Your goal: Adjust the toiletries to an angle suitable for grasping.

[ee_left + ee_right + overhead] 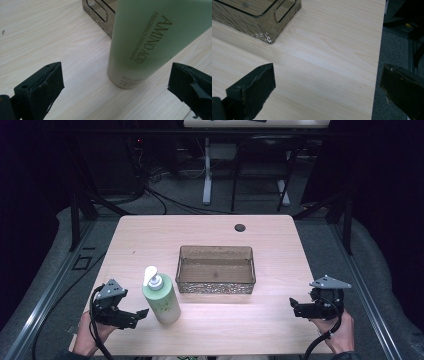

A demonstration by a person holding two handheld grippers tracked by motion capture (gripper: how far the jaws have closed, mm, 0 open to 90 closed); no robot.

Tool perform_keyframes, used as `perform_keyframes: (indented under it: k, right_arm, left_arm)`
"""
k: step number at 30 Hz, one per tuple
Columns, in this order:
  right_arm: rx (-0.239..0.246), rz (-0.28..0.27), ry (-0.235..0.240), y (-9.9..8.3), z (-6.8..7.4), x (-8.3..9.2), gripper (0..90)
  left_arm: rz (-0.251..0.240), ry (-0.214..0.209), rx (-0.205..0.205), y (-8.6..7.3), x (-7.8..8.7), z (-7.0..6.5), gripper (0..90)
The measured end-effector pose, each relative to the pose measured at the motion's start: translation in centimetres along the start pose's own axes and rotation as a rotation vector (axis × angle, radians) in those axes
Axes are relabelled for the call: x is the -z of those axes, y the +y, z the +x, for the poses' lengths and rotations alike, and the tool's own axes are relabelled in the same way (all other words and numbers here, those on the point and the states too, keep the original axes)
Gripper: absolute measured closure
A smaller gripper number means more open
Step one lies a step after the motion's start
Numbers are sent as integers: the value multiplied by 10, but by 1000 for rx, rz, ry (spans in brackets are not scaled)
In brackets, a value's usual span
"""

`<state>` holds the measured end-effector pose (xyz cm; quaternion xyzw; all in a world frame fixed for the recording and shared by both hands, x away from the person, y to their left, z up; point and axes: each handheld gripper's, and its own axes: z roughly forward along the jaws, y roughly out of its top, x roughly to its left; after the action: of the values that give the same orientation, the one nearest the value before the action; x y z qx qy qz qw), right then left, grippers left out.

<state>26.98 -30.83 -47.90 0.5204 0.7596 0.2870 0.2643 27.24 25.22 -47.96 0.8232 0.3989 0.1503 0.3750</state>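
Green bottle [161, 299] stood upright on table [210, 227], at 7 o'clock from tray [216, 270] | left gripper [141, 313] spread, nothing held, bottle just beside at its 3 o'clock, long axis vertical | right gripper [291, 304] spread, nothing held, well apart | left judged nearer.

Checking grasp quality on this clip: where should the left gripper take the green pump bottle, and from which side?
Grip the bottle low to mid on its straight body, not the narrow white pump head. It stands upright, so a level approach from its left seems best, where the left gripper already faces it with jaws open wider than the body. The tray stands apart on the far right, leaving that side free.
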Motion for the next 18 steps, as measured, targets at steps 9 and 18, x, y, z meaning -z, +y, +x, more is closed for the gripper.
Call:
perform_keyframes:
  k: [9, 18]
  right_arm:
    - [12, 39, 22, 2, -4, -7, 0]
    - [12, 82, 35, 3, -7, -16, 2]
  left_arm:
    - [-33, -24, -9, 4, -2, -18, 0]
    - [-99, -33, 0, 7, 1, -29, 0]
